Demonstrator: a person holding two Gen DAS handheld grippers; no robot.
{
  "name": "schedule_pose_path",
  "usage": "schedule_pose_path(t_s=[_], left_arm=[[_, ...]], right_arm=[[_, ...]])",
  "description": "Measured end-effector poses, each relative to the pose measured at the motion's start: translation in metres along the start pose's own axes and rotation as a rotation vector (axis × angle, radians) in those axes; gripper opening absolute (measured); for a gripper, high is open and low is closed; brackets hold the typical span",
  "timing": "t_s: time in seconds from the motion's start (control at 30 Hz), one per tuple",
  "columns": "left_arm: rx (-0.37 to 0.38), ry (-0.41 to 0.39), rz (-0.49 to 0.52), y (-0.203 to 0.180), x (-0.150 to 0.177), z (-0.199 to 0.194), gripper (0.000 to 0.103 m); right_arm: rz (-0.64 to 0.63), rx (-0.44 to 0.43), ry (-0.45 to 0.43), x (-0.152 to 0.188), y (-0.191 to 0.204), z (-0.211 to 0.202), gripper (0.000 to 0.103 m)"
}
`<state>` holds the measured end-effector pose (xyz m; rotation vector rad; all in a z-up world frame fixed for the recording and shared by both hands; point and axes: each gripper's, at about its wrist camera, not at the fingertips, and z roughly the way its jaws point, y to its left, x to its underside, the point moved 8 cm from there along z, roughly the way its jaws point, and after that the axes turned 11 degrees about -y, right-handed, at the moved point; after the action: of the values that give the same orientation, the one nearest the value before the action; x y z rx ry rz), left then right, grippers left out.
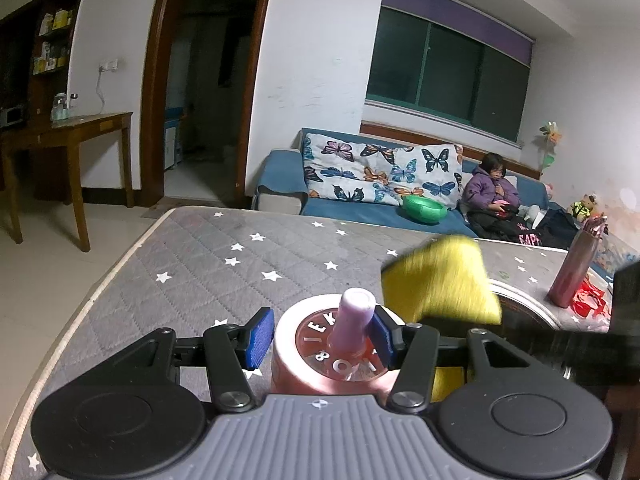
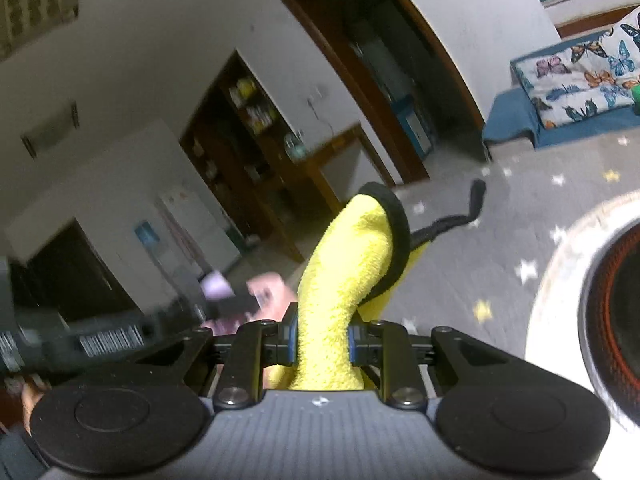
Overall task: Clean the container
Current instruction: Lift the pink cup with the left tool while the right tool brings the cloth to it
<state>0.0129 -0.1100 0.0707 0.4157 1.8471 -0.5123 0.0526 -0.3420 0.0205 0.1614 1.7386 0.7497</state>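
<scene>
A pink container with a lilac spout stands on the grey star-print table, between the blue pads of my left gripper. The jaws stand wide around it; whether the pads touch it is unclear. My right gripper is shut on a yellow cloth with a black edge. The cloth shows blurred in the left wrist view, just right of the container. In the right wrist view the container is blurred at lower left.
A round bowl with a dark inside sits on the table to the right. A pink bottle and red scraps stand at the far right. Beyond are a blue sofa with a seated child and a wooden desk.
</scene>
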Motion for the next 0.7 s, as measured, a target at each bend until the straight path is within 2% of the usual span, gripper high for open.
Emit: schedule_pose_path(t_s=[0.13,0.3,0.4,0.53,0.7], left_arm=[[0.010,0.000,0.003,-0.001,0.003,0.001,0.055],[0.016,-0.002,0.004,-0.001,0.003,0.001,0.055],[0.020,-0.003,0.005,-0.001,0.003,0.001,0.055],[0.024,-0.004,0.006,-0.001,0.005,0.002,0.055],[0.031,-0.002,0.013,-0.001,0.005,0.003,0.055]], right_arm=[[0.092,-0.032,-0.049,-0.016,-0.010,0.016,0.021],[0.262,-0.009,-0.040,-0.005,-0.046,0.043,0.021],[0.320,0.025,-0.020,0.006,-0.067,0.057,0.021],[0.317,0.067,0.032,0.023,-0.084,0.067,0.021],[0.229,0.118,0.105,0.045,-0.090,0.070,0.021]])
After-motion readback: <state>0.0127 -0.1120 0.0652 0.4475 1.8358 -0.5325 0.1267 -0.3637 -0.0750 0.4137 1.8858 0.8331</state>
